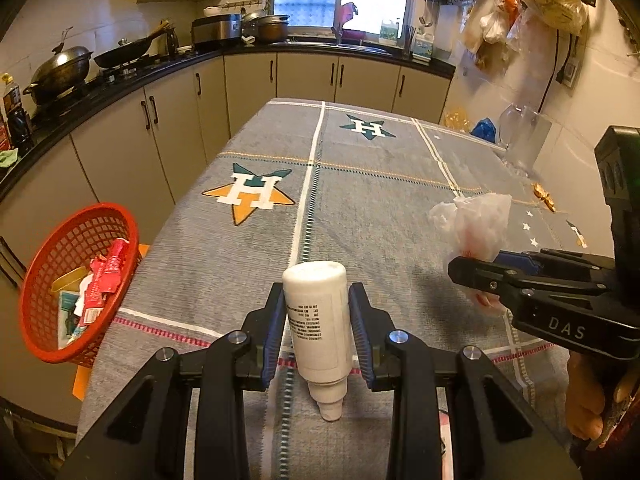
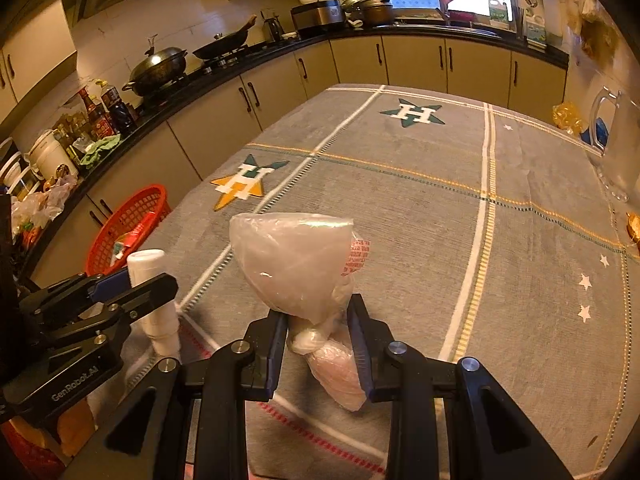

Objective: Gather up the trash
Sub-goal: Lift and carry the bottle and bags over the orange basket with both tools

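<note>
My left gripper (image 1: 317,312) is shut on a white plastic bottle (image 1: 318,320), held upside down with its cap end pointing down, above the near end of the grey tablecloth (image 1: 360,208). My right gripper (image 2: 318,320) is shut on a crumpled clear plastic bag (image 2: 294,260) with red print, held above the cloth. The right gripper also shows in the left wrist view (image 1: 476,276) with the bag (image 1: 476,220). The left gripper and bottle (image 2: 150,280) show at the left of the right wrist view. A red mesh basket (image 1: 52,288) with red wrappers and cartons stands beside the table's left edge.
A clear glass jug (image 1: 520,136) stands at the table's right edge, with a small gold wrapper (image 1: 543,196) near it. Kitchen cabinets and a counter with woks, pots and bottles run along the left and far sides. Bags hang on the right wall.
</note>
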### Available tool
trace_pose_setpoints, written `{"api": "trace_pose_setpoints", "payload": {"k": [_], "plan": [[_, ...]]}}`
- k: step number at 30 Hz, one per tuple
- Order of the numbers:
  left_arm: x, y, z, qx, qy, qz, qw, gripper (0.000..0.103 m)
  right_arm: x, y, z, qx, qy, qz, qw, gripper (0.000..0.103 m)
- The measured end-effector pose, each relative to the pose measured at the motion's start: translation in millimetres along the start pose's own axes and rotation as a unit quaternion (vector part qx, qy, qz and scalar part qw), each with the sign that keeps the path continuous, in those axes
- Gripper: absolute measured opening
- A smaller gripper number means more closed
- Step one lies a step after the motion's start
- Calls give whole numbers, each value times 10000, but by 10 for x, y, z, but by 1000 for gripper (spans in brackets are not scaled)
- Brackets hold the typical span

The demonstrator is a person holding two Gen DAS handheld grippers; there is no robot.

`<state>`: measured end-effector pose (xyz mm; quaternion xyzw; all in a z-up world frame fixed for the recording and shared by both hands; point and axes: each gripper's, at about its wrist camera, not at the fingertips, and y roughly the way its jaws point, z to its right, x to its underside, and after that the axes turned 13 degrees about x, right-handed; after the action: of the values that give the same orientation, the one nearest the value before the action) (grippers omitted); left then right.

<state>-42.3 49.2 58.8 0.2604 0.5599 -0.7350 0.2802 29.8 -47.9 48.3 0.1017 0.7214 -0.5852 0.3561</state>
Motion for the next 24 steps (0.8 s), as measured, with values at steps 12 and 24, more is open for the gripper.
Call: {"api": "trace_pose_setpoints", "payload": {"k": [12,24], "plan": [[33,-232,-227,-11,-196,216,9996,30,-46,-141,-397,-207,-129,73,9997,33],[48,-425,-571,-31,-491,437,9978,30,-125,-128,-802,-145,-416,53,9990,33]]}}
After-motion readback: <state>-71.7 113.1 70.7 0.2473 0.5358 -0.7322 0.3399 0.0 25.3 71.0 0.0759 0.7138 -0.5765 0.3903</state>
